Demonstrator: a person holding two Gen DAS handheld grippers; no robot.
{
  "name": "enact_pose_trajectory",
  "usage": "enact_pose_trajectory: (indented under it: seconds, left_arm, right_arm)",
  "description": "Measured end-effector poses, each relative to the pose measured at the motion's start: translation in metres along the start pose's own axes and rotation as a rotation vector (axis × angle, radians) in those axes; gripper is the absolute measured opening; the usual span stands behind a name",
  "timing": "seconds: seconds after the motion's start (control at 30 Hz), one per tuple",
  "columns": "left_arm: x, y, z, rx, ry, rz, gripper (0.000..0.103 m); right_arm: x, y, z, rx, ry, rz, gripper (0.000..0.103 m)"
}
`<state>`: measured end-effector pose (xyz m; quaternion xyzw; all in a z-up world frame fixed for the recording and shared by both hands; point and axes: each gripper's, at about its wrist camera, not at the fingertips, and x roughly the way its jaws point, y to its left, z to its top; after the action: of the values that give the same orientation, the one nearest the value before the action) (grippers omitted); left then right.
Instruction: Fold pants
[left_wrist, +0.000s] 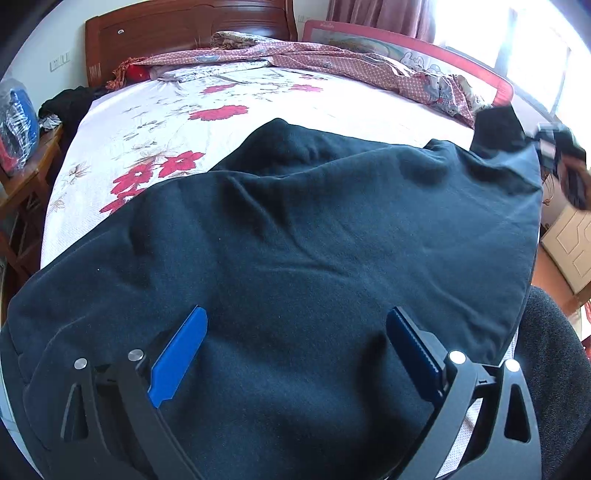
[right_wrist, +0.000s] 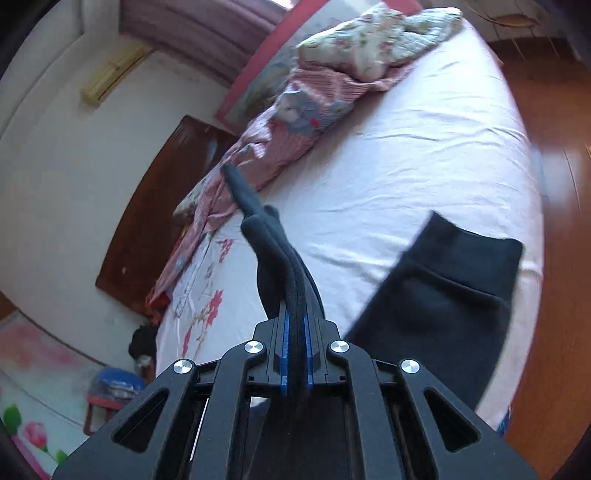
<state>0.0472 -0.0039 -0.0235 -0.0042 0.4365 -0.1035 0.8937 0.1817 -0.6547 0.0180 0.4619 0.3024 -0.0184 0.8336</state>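
Dark navy pants (left_wrist: 314, 229) lie spread over the near part of the bed. My left gripper (left_wrist: 295, 328) is open just above the cloth, its blue pads wide apart and holding nothing. My right gripper (right_wrist: 295, 325) is shut on a bunched edge of the pants (right_wrist: 273, 254) and holds it lifted off the bed. A cuffed pant leg end (right_wrist: 461, 266) rests on the sheet to its right. In the left wrist view the right gripper (left_wrist: 557, 162) shows at the far right, blurred, with the pants corner (left_wrist: 498, 133) raised.
The bed has a floral white sheet (left_wrist: 184, 122). A crumpled pink blanket (left_wrist: 332, 59) lies along the far side by a wooden headboard (left_wrist: 184, 33). A nightstand (left_wrist: 26, 184) stands left. Wooden floor (right_wrist: 561, 147) lies beyond the bed edge.
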Motion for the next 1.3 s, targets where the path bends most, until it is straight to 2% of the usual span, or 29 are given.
enact_pose_trajectory:
  seconds: [0.1, 0.17, 0.3, 0.37, 0.47, 0.5, 0.6, 0.73, 0.83, 0.87, 0.9, 0.97, 1.0, 1.03, 1.1, 1.2, 1.23, 1.27, 1.3]
  left_arm:
    - [-0.001, 0.003, 0.002, -0.006, 0.012, -0.02, 0.098]
    - [-0.001, 0.003, 0.003, 0.0, 0.028, -0.015, 0.098]
    - [0.001, -0.002, 0.004, 0.041, 0.058, 0.021, 0.098]
    - [0.0, -0.003, 0.003, 0.049, 0.062, 0.025, 0.098]
    - [0.0, -0.003, 0.003, 0.047, 0.059, 0.027, 0.098]
    - [0.0, -0.003, 0.002, 0.049, 0.057, 0.028, 0.098]
    - [-0.001, -0.001, 0.002, 0.047, 0.054, 0.022, 0.098]
    - [-0.003, 0.001, 0.003, 0.039, 0.054, 0.013, 0.098]
    - [-0.014, 0.002, 0.004, 0.031, 0.06, 0.045, 0.098]
    - [-0.023, 0.006, 0.003, 0.015, 0.046, 0.062, 0.098]
    - [-0.031, 0.011, 0.001, -0.008, 0.028, 0.07, 0.098]
    - [-0.052, 0.03, -0.005, -0.091, -0.009, 0.086, 0.098]
    - [-0.063, 0.043, -0.009, -0.144, -0.026, 0.104, 0.098]
    - [-0.071, 0.055, -0.012, -0.188, -0.04, 0.118, 0.098]
    - [-0.08, 0.078, -0.018, -0.252, -0.059, 0.142, 0.101]
    - [-0.073, 0.103, -0.024, -0.33, -0.016, 0.146, 0.101]
    - [-0.074, 0.105, -0.026, -0.341, -0.027, 0.138, 0.101]
    - [-0.076, 0.105, -0.028, -0.344, -0.04, 0.145, 0.101]
    - [-0.076, 0.103, -0.029, -0.344, -0.044, 0.158, 0.101]
  right_arm:
    - [0.013, -0.065, -0.02, 0.121, 0.035, -0.059, 0.006]
    - [0.019, -0.086, -0.035, 0.171, 0.006, -0.022, 0.005]
    - [0.007, -0.076, -0.039, 0.191, -0.048, -0.01, 0.005]
    - [-0.011, -0.062, -0.039, 0.145, -0.08, 0.016, 0.005]
    - [-0.016, -0.053, -0.032, 0.094, -0.066, -0.04, 0.005]
    - [-0.013, -0.059, -0.032, 0.099, -0.051, -0.095, 0.005]
    - [0.0, -0.082, -0.041, 0.164, -0.033, -0.147, 0.005]
    - [0.005, -0.084, -0.049, 0.204, -0.083, -0.198, 0.005]
    - [0.003, -0.071, -0.044, 0.193, -0.035, -0.255, 0.018]
    - [-0.005, -0.066, -0.045, 0.205, -0.031, -0.29, 0.037]
    - [-0.017, -0.057, -0.047, 0.205, -0.052, -0.294, 0.048]
    - [-0.029, -0.025, -0.054, 0.112, -0.05, -0.246, 0.048]
    - [-0.028, 0.001, -0.059, 0.027, -0.021, -0.216, 0.048]
    - [-0.02, 0.029, -0.068, -0.068, 0.038, -0.136, 0.048]
    - [0.015, 0.098, -0.096, -0.259, 0.244, 0.068, 0.048]
    - [0.075, 0.206, -0.166, -0.554, 0.504, 0.27, 0.05]
    - [0.097, 0.235, -0.194, -0.644, 0.591, 0.3, 0.06]
    - [0.118, 0.261, -0.224, -0.741, 0.656, 0.285, 0.078]
    - [0.135, 0.282, -0.254, -0.833, 0.728, 0.271, 0.078]
